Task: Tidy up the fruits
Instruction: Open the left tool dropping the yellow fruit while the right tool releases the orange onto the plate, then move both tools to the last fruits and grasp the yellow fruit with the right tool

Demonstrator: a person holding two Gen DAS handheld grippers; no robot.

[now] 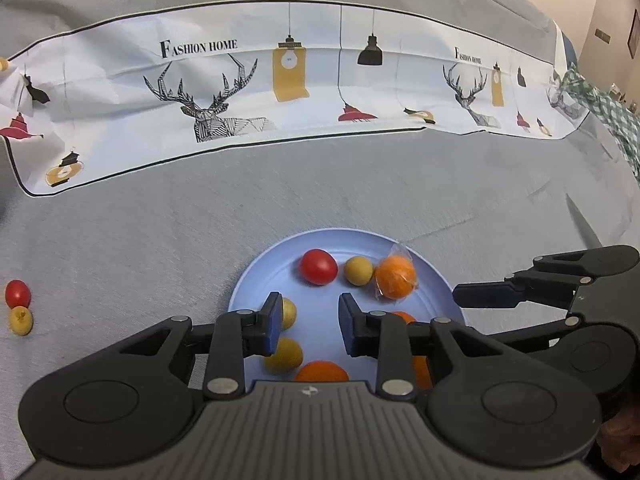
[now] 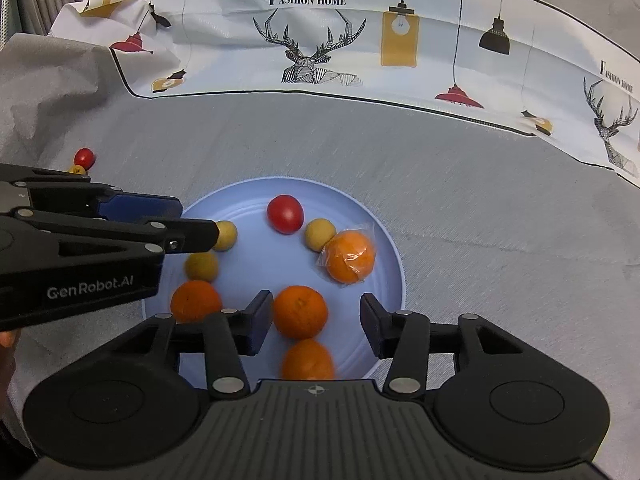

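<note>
A light blue plate [image 2: 384,240] [image 1: 264,276] on the grey cloth holds a red tomato [image 2: 285,213] [image 1: 318,266], several small yellow fruits [image 2: 319,233] [image 1: 357,271], a plastic-wrapped orange [image 2: 351,257] [image 1: 394,276] and three bare oranges [image 2: 300,311]. My left gripper [image 1: 308,326] is open and empty above the plate's near left part; it also shows in the right wrist view [image 2: 176,220]. My right gripper [image 2: 314,326] is open around a bare orange without touching it; it also shows in the left wrist view [image 1: 488,294].
A red tomato [image 1: 17,293] [image 2: 84,157] and a small yellow fruit [image 1: 20,320] [image 2: 76,169] lie on the cloth left of the plate. A printed white cloth [image 1: 280,80] [image 2: 360,40] lies across the back. A green checked cloth [image 1: 600,108] is at far right.
</note>
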